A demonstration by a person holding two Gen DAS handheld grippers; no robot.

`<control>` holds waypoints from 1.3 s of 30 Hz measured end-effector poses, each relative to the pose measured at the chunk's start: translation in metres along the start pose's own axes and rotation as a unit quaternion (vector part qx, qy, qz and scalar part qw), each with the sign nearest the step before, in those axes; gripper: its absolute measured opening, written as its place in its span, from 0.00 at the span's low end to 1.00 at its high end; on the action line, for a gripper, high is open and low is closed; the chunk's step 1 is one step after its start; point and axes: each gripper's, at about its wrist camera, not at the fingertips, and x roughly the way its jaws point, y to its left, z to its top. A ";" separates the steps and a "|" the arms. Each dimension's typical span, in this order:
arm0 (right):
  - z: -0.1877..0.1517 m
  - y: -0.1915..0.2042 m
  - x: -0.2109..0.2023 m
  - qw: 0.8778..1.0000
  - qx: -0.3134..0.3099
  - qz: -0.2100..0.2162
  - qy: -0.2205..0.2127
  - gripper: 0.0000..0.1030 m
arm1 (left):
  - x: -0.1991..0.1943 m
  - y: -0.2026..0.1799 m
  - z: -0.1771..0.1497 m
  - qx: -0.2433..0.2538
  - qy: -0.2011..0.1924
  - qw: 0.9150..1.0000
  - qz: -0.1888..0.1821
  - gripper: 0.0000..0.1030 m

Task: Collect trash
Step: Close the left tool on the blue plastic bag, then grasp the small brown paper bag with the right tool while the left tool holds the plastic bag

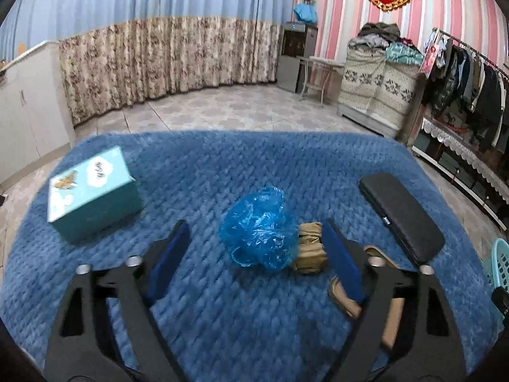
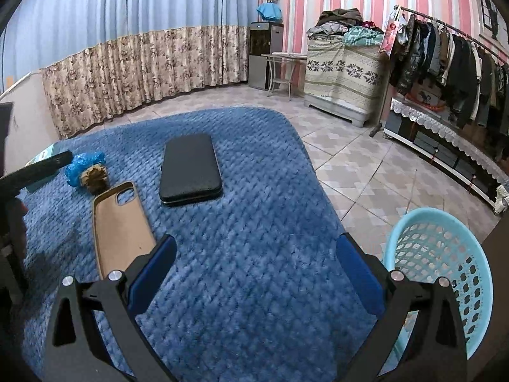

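Observation:
A crumpled blue plastic bag (image 1: 259, 229) lies on the blue quilted table cover (image 1: 241, 159), with a crumpled brown paper wad (image 1: 310, 246) touching its right side. My left gripper (image 1: 254, 238) is open, its fingers on either side of the bag and wad, just short of them. The bag (image 2: 83, 162) and wad (image 2: 94, 176) also show far left in the right wrist view. My right gripper (image 2: 254, 251) is open and empty above the cover (image 2: 248, 210). A light blue perforated basket (image 2: 445, 267) stands on the floor to its right.
A teal box (image 1: 92, 192) sits at the cover's left. A black case (image 2: 190, 168) and a tan phone case (image 2: 122, 226) lie on the cover. A clothes rack (image 2: 445, 51) and a covered cabinet (image 2: 343, 70) stand at the right.

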 end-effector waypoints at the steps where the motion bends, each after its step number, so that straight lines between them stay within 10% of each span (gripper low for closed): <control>1: 0.000 0.000 0.001 1.000 0.001 0.003 0.001 0.95 | 0.006 0.001 -0.002 0.001 0.010 1.000 -0.003 0.62; 4: 0.001 0.004 0.005 1.000 0.003 0.011 0.005 0.95 | 0.019 0.001 -0.009 0.004 0.034 0.999 -0.019 0.32; 8: 0.005 0.013 0.009 1.000 0.003 0.025 0.004 0.95 | 0.005 0.005 -0.011 0.012 0.011 1.000 -0.013 0.18; 18: 0.038 0.098 0.030 0.994 -0.037 0.104 -0.010 0.95 | -0.052 0.052 -0.041 0.012 -0.027 0.996 0.084 0.18; 31: 0.053 0.201 0.102 0.979 -0.109 0.164 0.043 0.94 | -0.069 0.105 -0.052 -0.053 -0.023 0.993 0.103 0.17; 36: 0.041 0.220 0.116 0.974 -0.135 0.171 0.068 0.52 | -0.066 0.106 -0.050 -0.053 -0.023 0.993 0.099 0.18; 39: 0.038 0.215 0.105 0.975 -0.132 0.176 0.040 0.49 | -0.068 0.100 -0.046 -0.045 -0.026 0.994 0.095 0.18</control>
